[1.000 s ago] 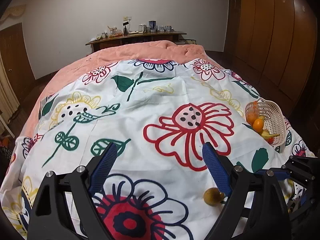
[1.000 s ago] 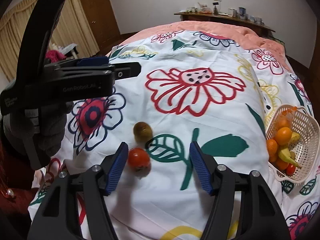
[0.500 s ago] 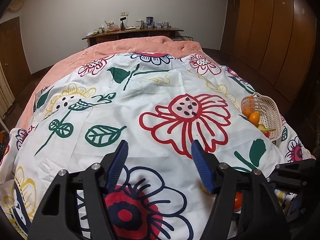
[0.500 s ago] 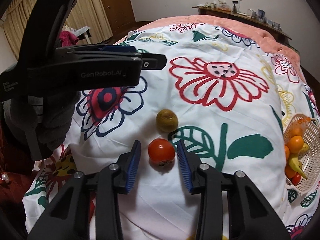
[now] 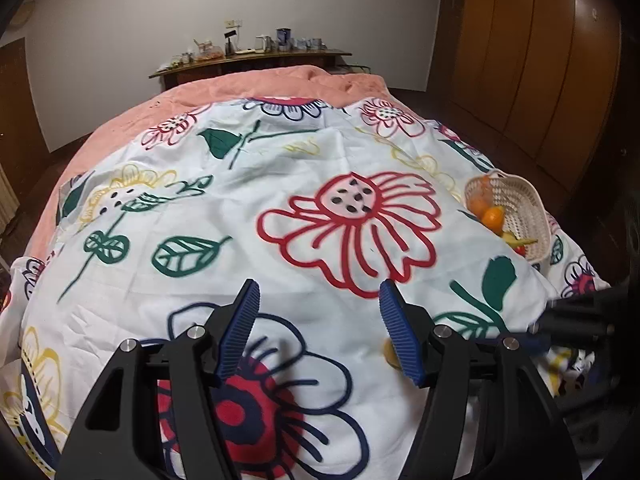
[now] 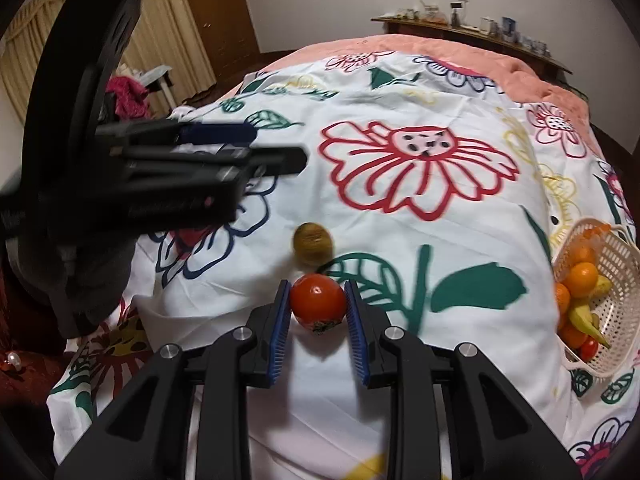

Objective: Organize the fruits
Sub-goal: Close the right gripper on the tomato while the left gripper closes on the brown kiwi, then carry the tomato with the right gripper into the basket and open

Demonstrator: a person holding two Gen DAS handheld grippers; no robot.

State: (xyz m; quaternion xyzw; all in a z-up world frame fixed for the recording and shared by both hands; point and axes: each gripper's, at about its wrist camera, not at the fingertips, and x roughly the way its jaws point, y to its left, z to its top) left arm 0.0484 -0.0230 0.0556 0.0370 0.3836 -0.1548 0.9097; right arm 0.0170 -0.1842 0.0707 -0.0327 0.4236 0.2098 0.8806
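My right hand-held gripper [image 6: 316,304] had just closed and gripped the red tomato [image 6: 317,300] on the flowered bed cover [image 6: 400,240]. My left hand-held gripper [image 5: 316,320] hung released above it, empty. The brown fruit [image 6: 313,243] lay just beyond; the basket [image 6: 616,312] sat well apart.

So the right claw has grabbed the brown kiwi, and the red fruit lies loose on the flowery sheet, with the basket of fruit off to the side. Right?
Swapped. The right wrist view shows the right gripper shut on the red fruit; the brown kiwi lies loose on the flowery sheet, just beyond. The basket does sit off to the side.
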